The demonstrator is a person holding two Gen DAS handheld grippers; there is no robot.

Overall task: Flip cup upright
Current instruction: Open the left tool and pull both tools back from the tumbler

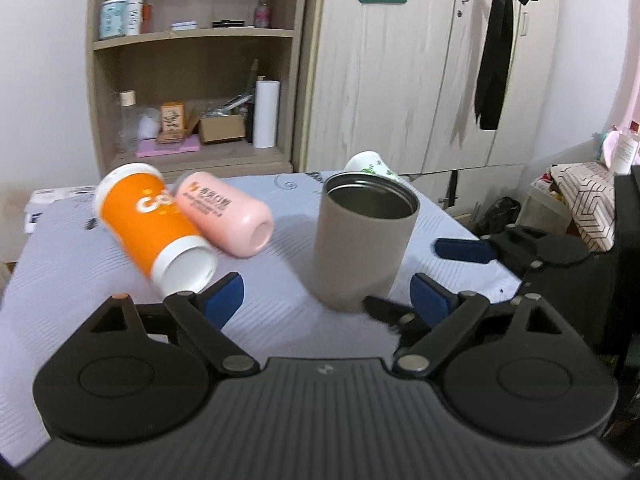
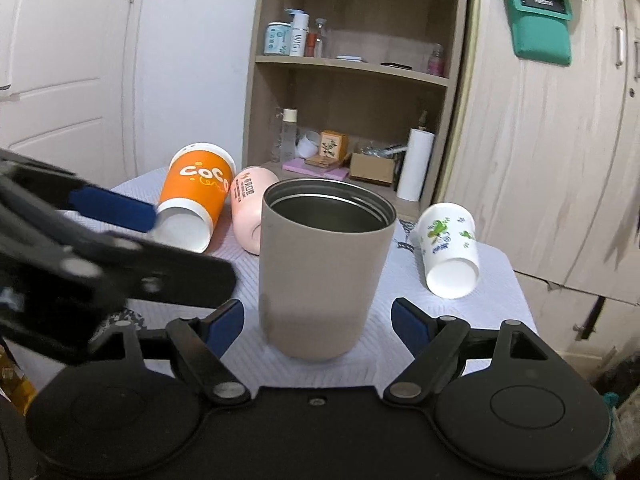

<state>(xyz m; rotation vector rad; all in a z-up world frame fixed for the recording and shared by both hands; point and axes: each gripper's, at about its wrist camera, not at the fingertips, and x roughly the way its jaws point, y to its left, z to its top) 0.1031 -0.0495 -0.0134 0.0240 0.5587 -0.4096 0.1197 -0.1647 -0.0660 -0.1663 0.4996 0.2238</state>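
- Grey cup (image 2: 326, 272) stands upright, mouth up, mid-surface, so that flip looks done.
- Orange cup (image 1: 150, 224), pink cup (image 1: 230, 214) and white cup (image 2: 450, 248) lie sideways.
- Left gripper (image 1: 324, 294) and right gripper (image 2: 318, 320): jaws wide apart, holding nothing.

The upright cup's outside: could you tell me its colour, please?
Matte grey-beige cup, metallic inside; clearest in the right wrist view.
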